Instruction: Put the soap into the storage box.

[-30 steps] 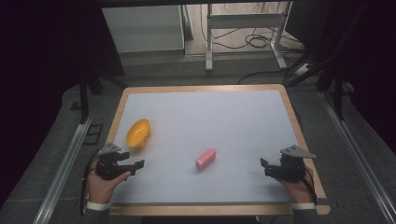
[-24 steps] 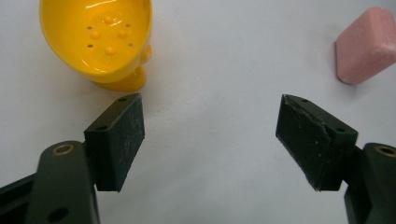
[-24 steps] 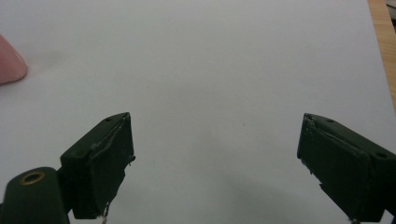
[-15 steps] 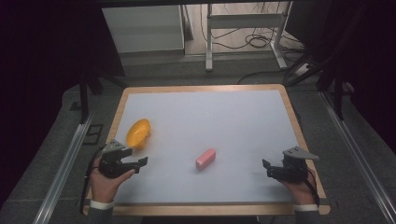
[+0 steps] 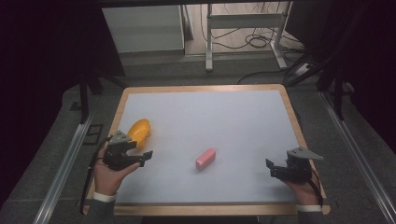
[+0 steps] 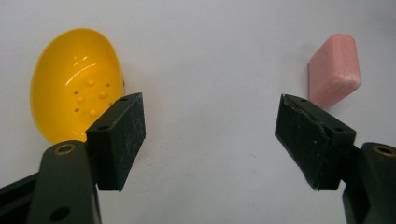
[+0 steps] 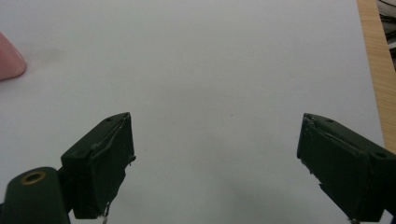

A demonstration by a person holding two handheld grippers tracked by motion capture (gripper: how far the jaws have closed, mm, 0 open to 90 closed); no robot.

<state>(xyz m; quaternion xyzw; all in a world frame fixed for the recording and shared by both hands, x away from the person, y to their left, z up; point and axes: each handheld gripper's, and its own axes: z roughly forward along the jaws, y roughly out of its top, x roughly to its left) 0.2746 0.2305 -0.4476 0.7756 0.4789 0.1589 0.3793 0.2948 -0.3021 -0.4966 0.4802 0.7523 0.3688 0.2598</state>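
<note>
Pink and block-shaped, the soap-like bar (image 5: 206, 158) lies on the white table (image 5: 224, 121) a little near of centre, touching nothing. Left of it and farther off sits a yellow bowl-like dish (image 5: 140, 130), hollow side up. The left gripper (image 5: 145, 157) hovers just near of that dish with its jaws spread wide and empty; in the left gripper view the dish (image 6: 74, 84) and the bar (image 6: 334, 70) both lie beyond the pads. The right gripper (image 5: 272, 168) waits at the near right, well apart from the bar, jaws likewise wide apart and holding nothing. This looks like the approach step; next, one gripper probably must straddle the bar's narrow sides and close.
</note>
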